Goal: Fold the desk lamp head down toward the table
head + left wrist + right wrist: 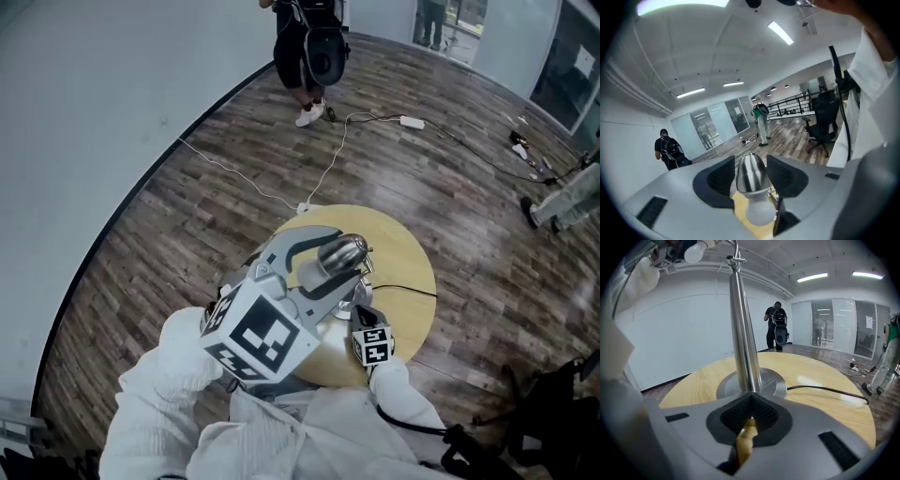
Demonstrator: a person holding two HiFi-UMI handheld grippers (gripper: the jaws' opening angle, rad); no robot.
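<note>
Head view: set high, faces steeply down on the round desk (417,281). The left gripper (330,251) and right gripper (356,305) sit close under the lens.

Left gripper view: rides the left gripper and looks along its jaws, out across the room. The ceiling (717,42) fills the upper half and the lamp head (751,172) is very near.

Right gripper view: low, just over the desk top, facing across it with the lamp stem (744,348) close.

All three views share the lamp and desk. A person with a backpack (776,320) shows in each.
</note>
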